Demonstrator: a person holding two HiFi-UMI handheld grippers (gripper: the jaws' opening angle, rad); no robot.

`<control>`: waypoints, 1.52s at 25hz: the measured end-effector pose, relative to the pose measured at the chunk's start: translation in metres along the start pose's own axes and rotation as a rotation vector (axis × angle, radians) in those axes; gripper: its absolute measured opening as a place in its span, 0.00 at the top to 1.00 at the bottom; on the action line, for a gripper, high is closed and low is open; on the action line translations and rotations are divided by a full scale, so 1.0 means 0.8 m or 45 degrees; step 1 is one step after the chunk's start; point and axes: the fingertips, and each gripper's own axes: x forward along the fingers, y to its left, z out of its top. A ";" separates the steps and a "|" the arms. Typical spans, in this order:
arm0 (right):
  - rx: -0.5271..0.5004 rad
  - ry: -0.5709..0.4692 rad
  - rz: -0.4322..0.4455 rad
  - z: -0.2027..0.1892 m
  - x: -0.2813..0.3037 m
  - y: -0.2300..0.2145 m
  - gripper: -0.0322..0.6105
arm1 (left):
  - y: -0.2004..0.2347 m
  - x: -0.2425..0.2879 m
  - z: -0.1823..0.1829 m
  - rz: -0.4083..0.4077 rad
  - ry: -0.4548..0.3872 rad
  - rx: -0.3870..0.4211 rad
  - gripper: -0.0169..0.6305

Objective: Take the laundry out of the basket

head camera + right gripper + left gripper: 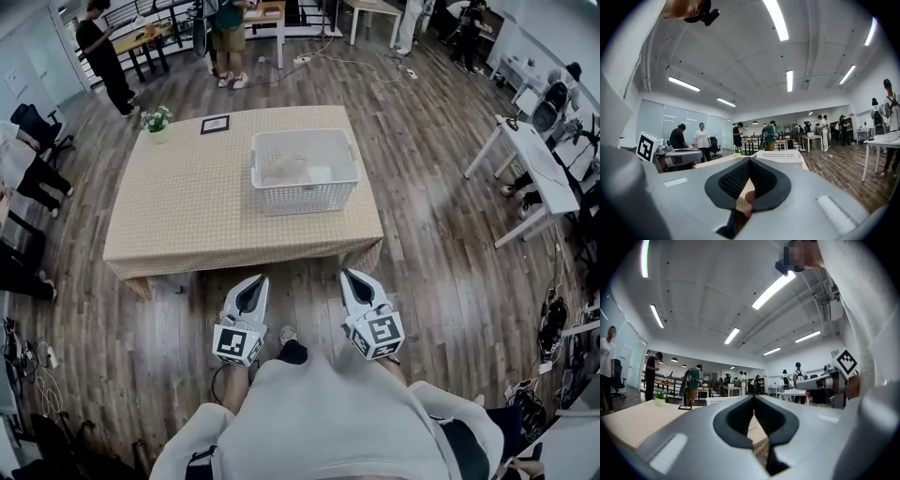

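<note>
A table covered with a beige checked cloth is set on a wooden plank floor. A small potted plant is placed at its far left corner, and a dark flat frame is laid near it. A white desk is located at the right. Standing persons are seen at the far end.

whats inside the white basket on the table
Pale crumpled laundry lies on the bottom of the basket. It hides anything beneath, so the number of pieces is unclear.
</note>
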 end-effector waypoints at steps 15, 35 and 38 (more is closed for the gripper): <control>0.006 0.027 -0.033 0.019 0.145 0.008 0.95 | 0.131 0.071 -0.003 -0.050 -0.007 -0.042 0.96; 0.040 0.023 -0.044 0.019 0.267 -0.084 0.95 | 0.205 0.207 -0.016 -0.049 0.007 -0.019 0.96; 0.046 0.014 -0.043 0.024 0.308 -0.109 0.95 | 0.227 0.251 -0.012 -0.056 -0.001 -0.009 0.96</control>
